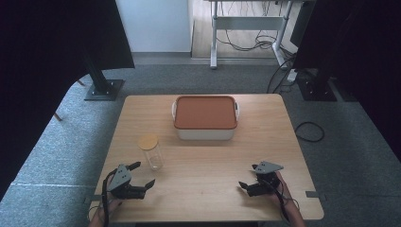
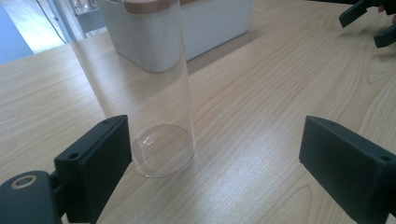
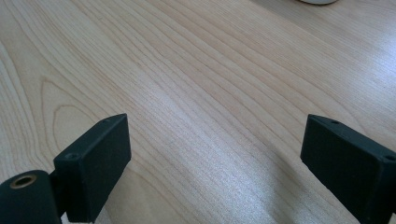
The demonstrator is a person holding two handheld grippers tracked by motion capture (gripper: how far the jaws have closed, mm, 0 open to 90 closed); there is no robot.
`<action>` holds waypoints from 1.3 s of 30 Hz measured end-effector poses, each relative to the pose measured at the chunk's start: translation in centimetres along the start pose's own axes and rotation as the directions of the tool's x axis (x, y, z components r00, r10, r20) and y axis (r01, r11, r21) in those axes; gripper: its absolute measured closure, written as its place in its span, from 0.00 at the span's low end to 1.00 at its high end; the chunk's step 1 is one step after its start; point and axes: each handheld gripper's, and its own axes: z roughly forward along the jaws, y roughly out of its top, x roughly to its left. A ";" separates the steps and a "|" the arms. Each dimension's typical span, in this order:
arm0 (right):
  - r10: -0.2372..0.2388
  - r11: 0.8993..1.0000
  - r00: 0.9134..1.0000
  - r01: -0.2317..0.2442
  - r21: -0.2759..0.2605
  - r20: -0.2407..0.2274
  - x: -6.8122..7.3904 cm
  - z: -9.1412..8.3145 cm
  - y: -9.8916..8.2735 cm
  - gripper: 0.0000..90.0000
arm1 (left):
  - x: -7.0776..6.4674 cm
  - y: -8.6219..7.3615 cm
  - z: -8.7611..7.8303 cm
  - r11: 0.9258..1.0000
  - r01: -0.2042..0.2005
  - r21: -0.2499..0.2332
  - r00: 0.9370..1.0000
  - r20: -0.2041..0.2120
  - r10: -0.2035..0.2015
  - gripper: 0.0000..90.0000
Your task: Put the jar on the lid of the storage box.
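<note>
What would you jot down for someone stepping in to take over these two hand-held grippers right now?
Left gripper: open, holding nothing, low over the table, just short of the clear jar.
Right gripper: open, holding nothing, above bare wood at the near right.
Jar: upright, looks empty, tan lid on, slightly left of the left gripper's jaw gap.
White box: orange lid shut, at the far middle of the table.
Done: nothing grasped yet.
Left: probably close the left gripper on the jar; anything involving the box is untouched.
</note>
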 end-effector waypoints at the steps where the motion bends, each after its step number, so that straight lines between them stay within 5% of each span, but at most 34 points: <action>1: 0.000 1.000 1.000 0.000 0.000 0.000 0.0 0.0 0.0 0.09 | 0.0 0.0 0.0 1.000 -0.003 0.002 1.000 -0.003 0.003 0.10; 39: 0.005 1.000 1.000 -0.005 -0.001 0.004 0.0 0.0 0.0 0.09 | 2.6 1.7 0.8 0.999 -0.027 0.033 0.998 -0.057 0.029 0.06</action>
